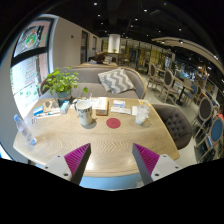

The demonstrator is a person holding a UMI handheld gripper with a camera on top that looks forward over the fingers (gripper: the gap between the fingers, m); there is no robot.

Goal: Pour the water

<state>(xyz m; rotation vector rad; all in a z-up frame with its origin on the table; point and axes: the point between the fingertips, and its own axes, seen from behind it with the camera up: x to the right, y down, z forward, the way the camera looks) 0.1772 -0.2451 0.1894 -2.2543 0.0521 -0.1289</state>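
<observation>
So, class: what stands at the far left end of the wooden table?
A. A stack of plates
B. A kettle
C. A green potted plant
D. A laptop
C: a leafy green plant stands at the table's far left end, well beyond the open gripper.

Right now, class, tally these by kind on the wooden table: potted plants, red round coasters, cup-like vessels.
Potted plant: 1
Red round coaster: 1
Cup-like vessels: 2, the grey vessel and the white vessel
Total: 4
The gripper is open, with nothing between its fingers.
</observation>
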